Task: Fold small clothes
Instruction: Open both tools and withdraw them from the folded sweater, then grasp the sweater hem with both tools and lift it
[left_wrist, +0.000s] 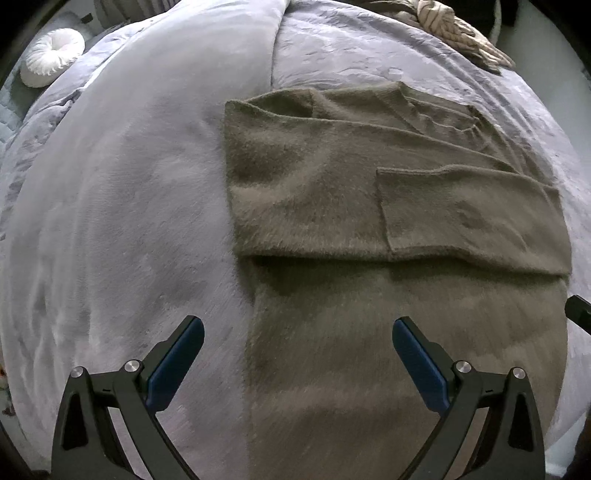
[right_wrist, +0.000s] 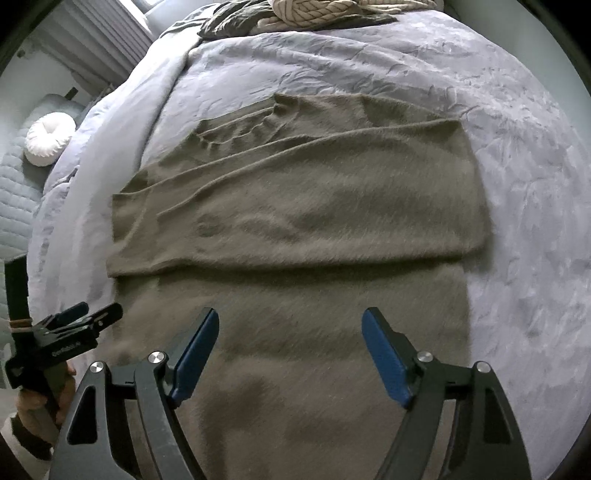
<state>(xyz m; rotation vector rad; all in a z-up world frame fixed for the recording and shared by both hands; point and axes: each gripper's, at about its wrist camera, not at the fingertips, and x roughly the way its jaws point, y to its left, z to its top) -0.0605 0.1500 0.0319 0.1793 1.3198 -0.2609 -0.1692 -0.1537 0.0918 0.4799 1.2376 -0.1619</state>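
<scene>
A fuzzy olive-brown sweater (left_wrist: 332, 206) lies flat on the bed, its sleeves folded across the chest; it also shows in the right wrist view (right_wrist: 295, 206). My left gripper (left_wrist: 298, 325) is open and empty, hovering over the sweater's lower left edge. My right gripper (right_wrist: 290, 317) is open and empty over the sweater's lower body. The left gripper also shows at the left edge of the right wrist view (right_wrist: 88, 314), beside the sweater's edge; its jaw state is unclear there.
A lavender-grey plush blanket (left_wrist: 129, 184) covers the bed. A pile of striped and dark clothes (right_wrist: 314, 13) lies at the far end. A round white cushion (left_wrist: 51, 55) sits at the far left beside the bed.
</scene>
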